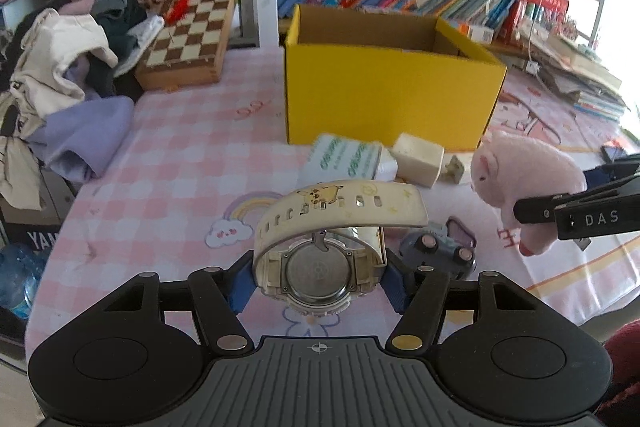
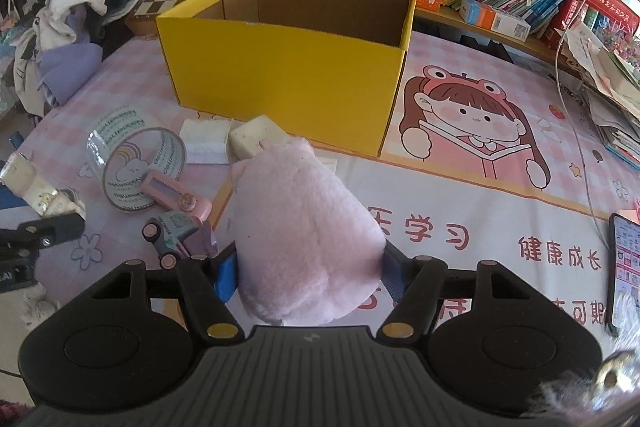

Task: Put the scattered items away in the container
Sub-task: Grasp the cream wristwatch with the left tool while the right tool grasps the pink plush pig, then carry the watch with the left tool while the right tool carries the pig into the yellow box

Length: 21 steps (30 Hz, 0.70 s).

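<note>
Yellow cardboard box [image 2: 288, 67] — open-topped, brown inside — stands on the pink checked tablecloth [image 1: 180, 155] straight ahead of both grippers, beyond the scattered items. Nothing can be seen lying inside it from these angles.

Next in size, a pink plush toy [image 2: 304, 247] is clamped between the fingers of the right gripper [image 2: 308, 271], its rounded back filling the space just in front of the camera. In the left wrist view the same plush hangs off to the right, raised above the cloth.

A roll of clear printed tape [image 2: 136, 163] lies on the cloth ahead and to the left of the right gripper, near the box's front wall. Just beyond it sit two pale foam-like blocks [image 2: 256, 139], close beside each other and near the foot of the box.

The left gripper [image 1: 320, 279] is closed on a cream wristwatch [image 1: 320, 267] — case back facing the camera, strap with a yellow cartoon figure arching up over it.

A pink comb-like bar [image 2: 180, 195] lies beside the tape roll, touching its near edge. A small toy car [image 2: 176, 235] with pink wheels rests just ahead-left of the right gripper, and just right of the left gripper's fingers.
</note>
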### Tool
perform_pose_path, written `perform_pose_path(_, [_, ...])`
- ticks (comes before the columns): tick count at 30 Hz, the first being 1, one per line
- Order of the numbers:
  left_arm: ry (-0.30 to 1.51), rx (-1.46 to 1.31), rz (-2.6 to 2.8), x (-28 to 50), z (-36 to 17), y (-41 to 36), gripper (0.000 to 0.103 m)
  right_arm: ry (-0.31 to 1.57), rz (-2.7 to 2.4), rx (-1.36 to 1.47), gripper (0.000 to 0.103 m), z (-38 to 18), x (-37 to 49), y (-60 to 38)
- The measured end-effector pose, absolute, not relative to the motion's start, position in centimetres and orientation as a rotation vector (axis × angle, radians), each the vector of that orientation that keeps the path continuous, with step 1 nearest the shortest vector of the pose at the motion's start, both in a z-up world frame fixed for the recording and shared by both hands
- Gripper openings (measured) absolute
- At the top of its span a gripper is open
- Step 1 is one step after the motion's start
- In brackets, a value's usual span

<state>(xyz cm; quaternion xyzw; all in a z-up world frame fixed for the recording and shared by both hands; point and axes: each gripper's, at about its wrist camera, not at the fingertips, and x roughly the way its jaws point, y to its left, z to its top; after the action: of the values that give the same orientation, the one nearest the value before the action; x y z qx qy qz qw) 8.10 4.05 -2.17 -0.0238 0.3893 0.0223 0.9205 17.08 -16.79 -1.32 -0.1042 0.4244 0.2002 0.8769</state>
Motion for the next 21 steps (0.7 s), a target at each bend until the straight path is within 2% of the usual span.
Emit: perform_pose_path(21, [0.640, -0.007, -0.030, 10.2, 3.9, 3.2, 0.063, 0.792, 0.533, -0.214, 0.066, 4.0, 18.5, -17.2])
